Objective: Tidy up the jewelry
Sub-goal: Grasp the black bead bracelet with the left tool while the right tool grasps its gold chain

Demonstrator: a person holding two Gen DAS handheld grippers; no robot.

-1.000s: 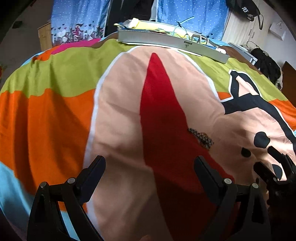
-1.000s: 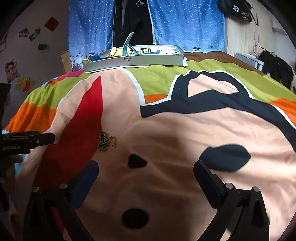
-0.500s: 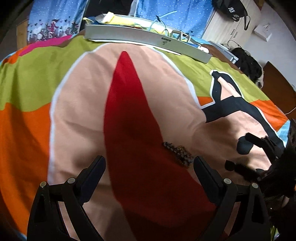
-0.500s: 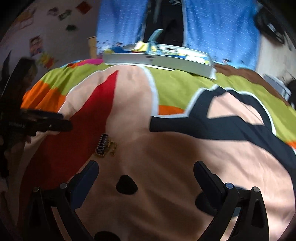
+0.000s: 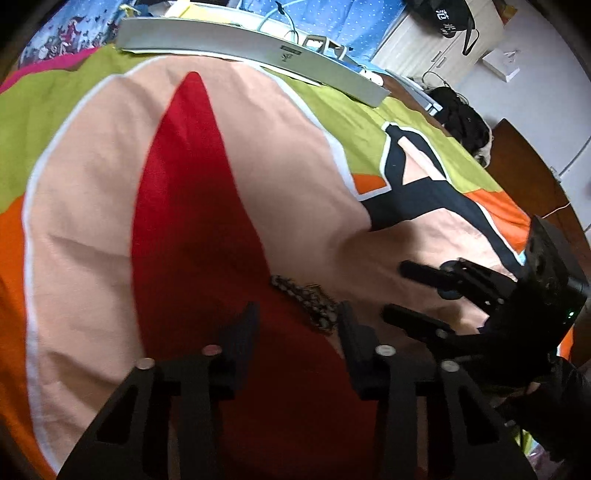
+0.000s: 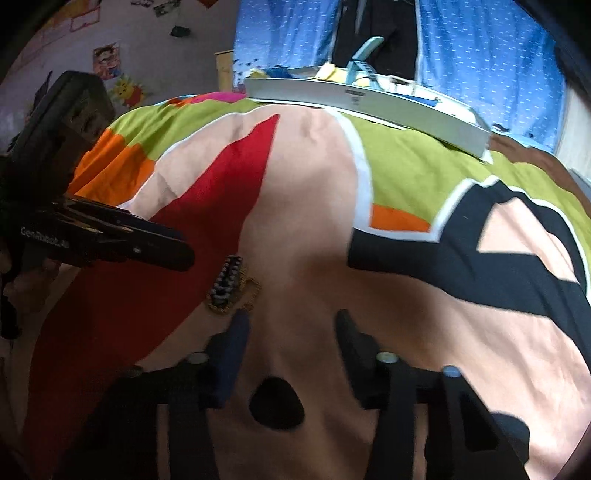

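Setting: a bedroom in a home. The work surface is a bed covered with a multicoloured cartoon-print duvet (image 5: 258, 177). Blue dotted curtains (image 6: 480, 48) hang behind it. Cartoon posters (image 6: 109, 61) are fixed to the wall. A pale wardrobe (image 5: 424, 44) with a black bag (image 5: 448, 18) hung on it stands at the side.

Both narrowed and closed in: left gripper (image 5: 297, 315) now just beside bracelet (image 5: 308, 302) at lower centre, right gripper (image 6: 290, 321) likewise, jaws still apart.
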